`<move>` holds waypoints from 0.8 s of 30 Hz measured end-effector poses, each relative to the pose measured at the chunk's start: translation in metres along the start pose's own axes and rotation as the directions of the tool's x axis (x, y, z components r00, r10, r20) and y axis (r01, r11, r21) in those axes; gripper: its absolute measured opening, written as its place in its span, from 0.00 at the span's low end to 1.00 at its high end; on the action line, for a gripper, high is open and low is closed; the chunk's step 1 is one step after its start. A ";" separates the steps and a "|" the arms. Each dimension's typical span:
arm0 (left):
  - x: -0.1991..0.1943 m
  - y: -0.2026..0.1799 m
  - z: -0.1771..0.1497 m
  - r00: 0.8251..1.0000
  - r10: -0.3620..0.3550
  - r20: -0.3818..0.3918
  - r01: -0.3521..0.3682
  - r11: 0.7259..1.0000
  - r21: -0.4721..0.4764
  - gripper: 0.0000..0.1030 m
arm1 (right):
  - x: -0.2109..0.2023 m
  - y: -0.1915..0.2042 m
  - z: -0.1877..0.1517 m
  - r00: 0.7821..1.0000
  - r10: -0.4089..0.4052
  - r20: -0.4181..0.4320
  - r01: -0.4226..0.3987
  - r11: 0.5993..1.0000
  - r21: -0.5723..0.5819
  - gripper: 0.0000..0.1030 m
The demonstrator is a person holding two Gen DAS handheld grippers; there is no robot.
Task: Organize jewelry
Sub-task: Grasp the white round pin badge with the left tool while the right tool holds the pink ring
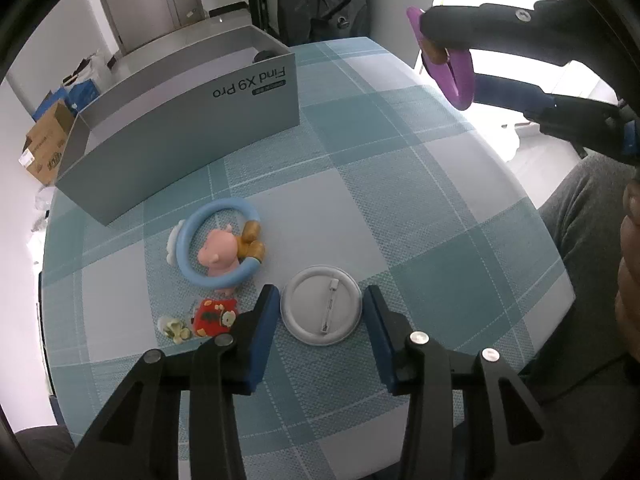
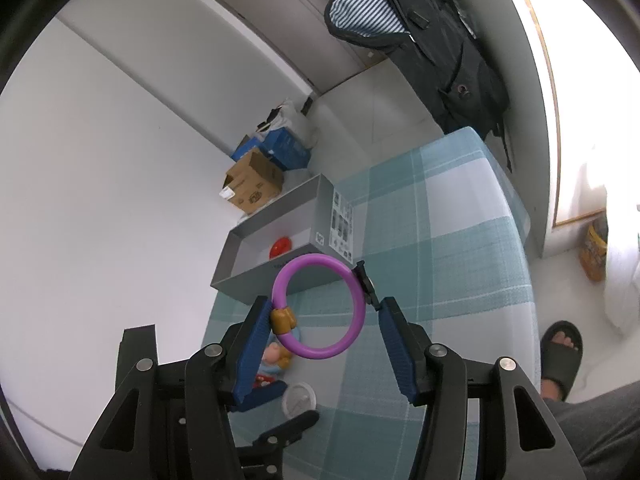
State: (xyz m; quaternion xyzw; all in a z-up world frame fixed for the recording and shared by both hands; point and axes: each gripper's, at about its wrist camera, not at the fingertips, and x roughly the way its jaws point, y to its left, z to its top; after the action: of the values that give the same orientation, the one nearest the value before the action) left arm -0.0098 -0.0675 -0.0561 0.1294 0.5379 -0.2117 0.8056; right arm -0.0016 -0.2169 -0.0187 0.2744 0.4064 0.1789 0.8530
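A round white pin badge (image 1: 320,308) lies back up on the checked tablecloth (image 1: 400,184). My left gripper (image 1: 320,292) points down over it, its blue pads against the badge's rim on both sides. To its left lie a blue ring (image 1: 192,224) around a pink pig figure (image 1: 218,256), a red charm (image 1: 212,316) and a small cream flower piece (image 1: 174,328). My right gripper (image 2: 324,300) hangs in the air, shut across a purple ring (image 2: 320,352) with a brown bead (image 2: 282,320). That purple ring (image 1: 460,80) also shows at the upper right of the left wrist view.
An open grey box (image 1: 180,136) stands at the table's far left; a red item (image 2: 280,246) lies in it. Cardboard and blue boxes (image 2: 256,184) sit on the floor beyond. A person's leg (image 1: 580,220) and sandalled foot (image 2: 560,356) are by the table's right edge.
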 end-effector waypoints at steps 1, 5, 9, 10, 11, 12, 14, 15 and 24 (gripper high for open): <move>0.000 0.000 0.000 1.000 -0.002 0.000 0.002 1.000 -0.003 0.37 | 0.000 0.000 0.000 1.000 0.000 0.000 0.000 1.000 -0.002 0.53; 0.000 0.002 -0.002 1.000 -0.014 0.004 0.014 1.000 -0.013 0.37 | 0.000 0.001 -0.001 1.000 0.000 0.002 0.001 1.000 -0.007 0.53; -0.009 0.004 0.003 0.998 -0.031 0.048 0.032 0.999 -0.025 0.37 | 0.001 0.000 -0.001 1.000 -0.008 0.001 0.008 1.000 -0.005 0.53; -0.016 0.005 0.004 0.997 -0.032 0.075 0.035 0.999 -0.032 0.37 | 0.001 0.000 -0.001 1.000 -0.010 0.000 0.010 1.000 -0.005 0.53; -0.021 0.006 0.005 0.995 -0.039 0.095 0.043 0.998 -0.038 0.37 | 0.002 0.000 -0.001 1.000 -0.011 -0.001 0.011 1.000 -0.003 0.53; -0.030 0.009 0.007 0.991 -0.043 0.123 0.050 0.997 -0.051 0.37 | 0.002 0.001 -0.001 1.000 -0.012 -0.003 0.012 1.000 -0.003 0.53; -0.040 0.014 0.012 0.987 -0.030 0.160 0.042 0.997 -0.071 0.37 | 0.004 0.002 -0.001 1.000 -0.013 -0.008 0.013 1.000 -0.007 0.53; -0.048 0.019 0.016 0.982 -0.034 0.186 0.051 0.995 -0.088 0.37 | 0.006 0.003 -0.001 1.000 -0.012 -0.014 0.011 1.000 -0.009 0.53; -0.078 0.061 0.046 0.951 -0.044 0.305 0.100 0.981 -0.169 0.37 | 0.025 0.023 0.011 0.999 0.002 -0.048 -0.004 0.999 -0.048 0.53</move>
State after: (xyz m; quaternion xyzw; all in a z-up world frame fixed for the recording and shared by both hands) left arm 0.0308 -0.0184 0.0322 0.0018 0.4308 -0.2083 0.8781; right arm 0.0199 -0.1892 -0.0141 0.2499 0.4219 0.1965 0.8491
